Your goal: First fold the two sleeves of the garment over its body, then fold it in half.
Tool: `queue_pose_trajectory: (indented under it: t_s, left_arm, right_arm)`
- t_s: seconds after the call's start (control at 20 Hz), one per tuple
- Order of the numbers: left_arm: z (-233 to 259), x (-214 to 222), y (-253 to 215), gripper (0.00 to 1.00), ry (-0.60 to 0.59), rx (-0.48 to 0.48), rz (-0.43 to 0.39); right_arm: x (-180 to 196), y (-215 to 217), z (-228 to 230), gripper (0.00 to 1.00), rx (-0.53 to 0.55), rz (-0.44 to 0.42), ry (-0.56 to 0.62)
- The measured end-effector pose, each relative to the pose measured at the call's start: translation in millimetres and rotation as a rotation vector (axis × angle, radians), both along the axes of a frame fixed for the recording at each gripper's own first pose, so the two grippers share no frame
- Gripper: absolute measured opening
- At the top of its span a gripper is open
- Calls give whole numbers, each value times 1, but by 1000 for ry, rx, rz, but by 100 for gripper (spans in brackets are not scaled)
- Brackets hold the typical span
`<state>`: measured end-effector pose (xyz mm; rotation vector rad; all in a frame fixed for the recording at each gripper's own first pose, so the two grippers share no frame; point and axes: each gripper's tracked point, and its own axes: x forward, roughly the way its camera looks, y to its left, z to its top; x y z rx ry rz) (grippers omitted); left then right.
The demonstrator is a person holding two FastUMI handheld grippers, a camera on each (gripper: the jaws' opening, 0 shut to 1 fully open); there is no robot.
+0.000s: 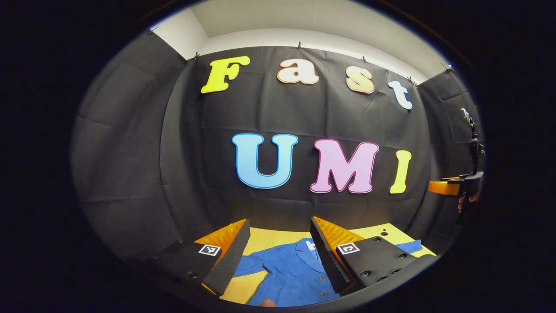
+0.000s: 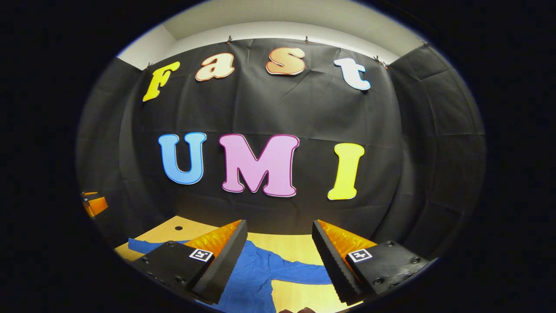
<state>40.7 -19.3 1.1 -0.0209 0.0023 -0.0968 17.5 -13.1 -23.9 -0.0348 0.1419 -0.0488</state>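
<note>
I see the blue shirt (image 1: 291, 274) lying flat on the yellow table (image 1: 273, 239), sleeves spread out, at 6 o'clock in both gripper views. My left gripper (image 1: 278, 256) is spread wide above it, holding nothing; my right gripper (image 2: 278, 261) is likewise wide and empty. At 3 o'clock in the left gripper view, a stand (image 1: 471, 174) rises by the black cloth wall (image 1: 152, 174). A small hole (image 2: 178, 228) marks the tabletop. No label is legible.

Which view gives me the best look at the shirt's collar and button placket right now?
The left gripper view: the blue shirt shows its collar and buttoned front between the open fingers. The right gripper view shows the shirt as one sleeve stretched across the wooden table.
</note>
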Motion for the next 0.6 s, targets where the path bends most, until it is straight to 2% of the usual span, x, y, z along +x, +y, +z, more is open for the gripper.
queue_pose_trajectory:
  t_s: [0.1, 0.15, 0.2, 0.25, 0.4, 0.6]
  left_arm:
    - [-4, -1, 1, 80, 5, 0, 0]
    - [-7, -2, 3, 80, 8, -6, 0]
    - [-9, -2, 3, 80, 13, -17, -1]
    - [-14, -4, 3, 80, 22, -34, -4]
    - [-28, -5, 4, 80, 57, -63, -6]
    - [-35, 2, -4, 80, 80, -53, 18]
  right_arm:
    - [10, -13, 3, 96, 41, -21, 29]
    - [17, -25, 3, 92, 60, -43, 49]
    - [24, -37, -3, 96, 84, -70, 77]
    - [33, -53, -13, 96, 100, -96, 112]
    - [40, -111, -80, 96, 177, -202, 358]
    - [40, -205, -172, 96, 113, -312, 646]
